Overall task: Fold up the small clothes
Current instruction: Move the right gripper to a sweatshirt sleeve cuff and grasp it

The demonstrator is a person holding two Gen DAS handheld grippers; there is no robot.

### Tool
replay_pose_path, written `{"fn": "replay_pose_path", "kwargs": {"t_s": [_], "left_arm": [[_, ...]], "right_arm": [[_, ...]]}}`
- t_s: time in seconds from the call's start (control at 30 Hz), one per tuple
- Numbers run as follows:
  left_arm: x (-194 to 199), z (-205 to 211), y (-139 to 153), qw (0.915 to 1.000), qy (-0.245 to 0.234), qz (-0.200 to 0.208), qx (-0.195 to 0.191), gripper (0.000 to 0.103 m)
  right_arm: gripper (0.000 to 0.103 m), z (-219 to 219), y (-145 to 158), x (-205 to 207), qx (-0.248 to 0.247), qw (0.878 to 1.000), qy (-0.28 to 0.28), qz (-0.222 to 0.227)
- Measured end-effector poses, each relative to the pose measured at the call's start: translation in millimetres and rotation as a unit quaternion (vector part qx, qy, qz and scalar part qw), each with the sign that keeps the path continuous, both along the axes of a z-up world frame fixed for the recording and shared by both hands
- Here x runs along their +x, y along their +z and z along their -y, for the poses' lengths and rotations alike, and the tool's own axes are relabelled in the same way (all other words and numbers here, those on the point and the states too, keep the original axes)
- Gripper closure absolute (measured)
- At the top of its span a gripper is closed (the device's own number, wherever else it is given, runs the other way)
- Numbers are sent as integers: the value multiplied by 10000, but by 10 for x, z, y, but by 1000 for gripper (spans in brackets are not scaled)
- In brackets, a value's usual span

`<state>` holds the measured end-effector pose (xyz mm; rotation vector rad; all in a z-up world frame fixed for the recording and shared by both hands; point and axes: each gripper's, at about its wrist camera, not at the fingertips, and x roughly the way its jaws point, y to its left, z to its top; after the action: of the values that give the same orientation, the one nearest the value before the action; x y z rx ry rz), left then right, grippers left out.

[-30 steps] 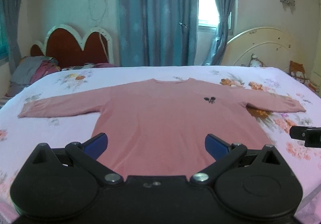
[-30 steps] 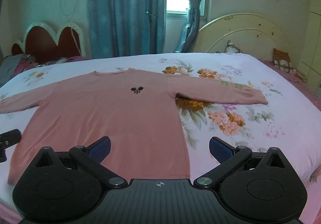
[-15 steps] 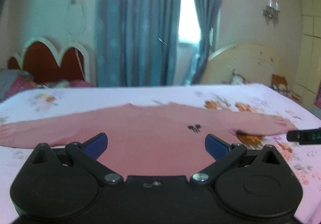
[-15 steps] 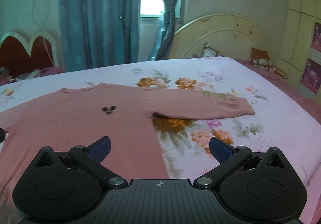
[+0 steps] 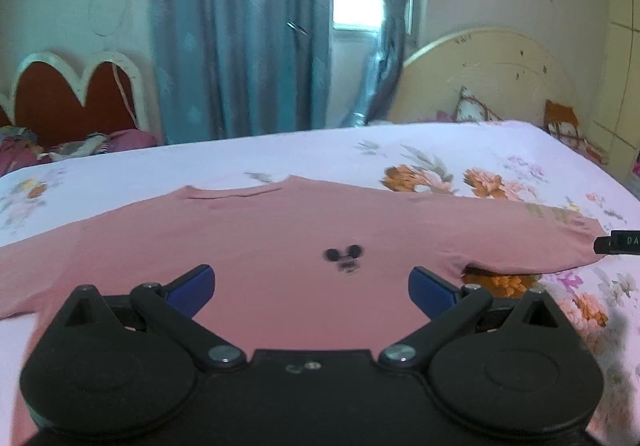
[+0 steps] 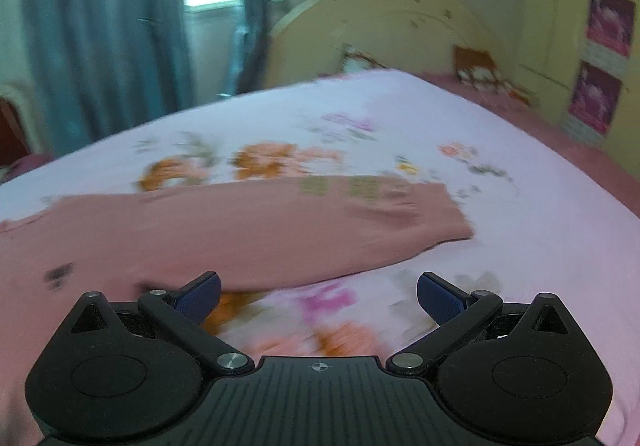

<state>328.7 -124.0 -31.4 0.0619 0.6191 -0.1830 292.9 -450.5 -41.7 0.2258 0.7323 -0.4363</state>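
A pink long-sleeved shirt (image 5: 280, 242) with a small black mouse-head print (image 5: 344, 258) lies flat, front up, on the floral bedsheet (image 5: 340, 154). My left gripper (image 5: 312, 286) is open and empty, low over the shirt's chest. My right gripper (image 6: 318, 296) is open and empty, just in front of the shirt's right sleeve (image 6: 280, 230), whose cuff (image 6: 432, 214) lies to the right. The right gripper's tip (image 5: 618, 242) shows at the right edge of the left wrist view, by the cuff.
A cream headboard (image 5: 492, 78) with pillows (image 5: 476, 110) stands at the right end of the bed. A red heart-shaped headboard (image 5: 72, 94) and blue curtains (image 5: 240, 34) are behind. Wardrobe doors with posters (image 6: 600, 58) are far right.
Both grippers have moved forward and to the right over the shirt. The right gripper now faces the right sleeve instead of the shirt's body. Both stayed open.
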Motion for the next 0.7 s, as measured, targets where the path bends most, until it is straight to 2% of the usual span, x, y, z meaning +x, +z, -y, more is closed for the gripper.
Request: {"fn": "replay_pose_path", "kwargs": {"t_s": [0.17,0.2,0.23,0.27,0.47,0.53,0.7], "left_arm": [[250,384,-172,9996,-64,-202,210,0],[285,446,-210,9993,-81,-252,265,0],[319,508,-250,9989,-113,-309,320,0],[342,554,-282,9986,-139,-351,362,0],[434,752,-365,9970,-215,-461,583,0],[464,785,-373,9968,-218,-466,612,0],[526,794,-363,9970,-162,-530,544,0]], "right_arm": [[2,735,-280,179,586,9970,-473,184],[15,845,-329,187,665,9959,-562,236],[53,953,-382,200,755,9946,-677,206],[61,1047,-430,207,874,9928,-796,198],[61,1468,-684,154,1591,9812,-1044,317],[61,1566,-756,135,1919,9746,-1046,487],[63,1696,-837,137,2209,9664,-1039,805]]}}
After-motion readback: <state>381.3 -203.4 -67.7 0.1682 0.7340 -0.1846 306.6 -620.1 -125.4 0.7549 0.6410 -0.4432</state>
